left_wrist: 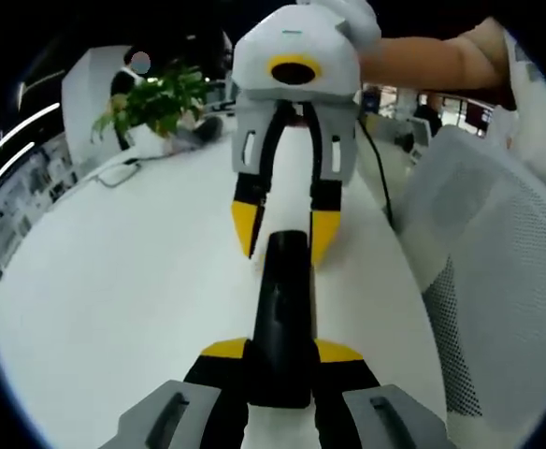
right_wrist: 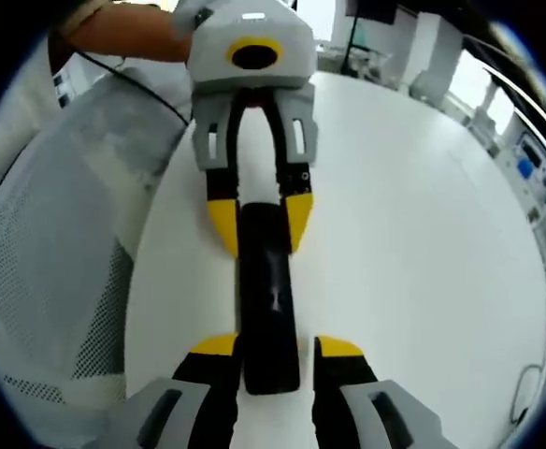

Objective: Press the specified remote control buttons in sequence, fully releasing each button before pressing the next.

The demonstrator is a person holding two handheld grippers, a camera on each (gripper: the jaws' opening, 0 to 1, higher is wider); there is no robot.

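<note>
The black remote (left_wrist: pixel 282 318) lies flat on the white table (left_wrist: pixel 123 281), lengthwise between the two grippers. The left gripper (left_wrist: pixel 280 354) clamps one end between its yellow tips; the right gripper (right_wrist: pixel 275 348) has closed on the other end.

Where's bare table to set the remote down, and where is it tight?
Bare white table lies between the remote and the plant; in the right gripper view it runs wide toward the far desks. It is tight along the chair edge and at the remote, with the left claw and right claw at its ends.
</note>
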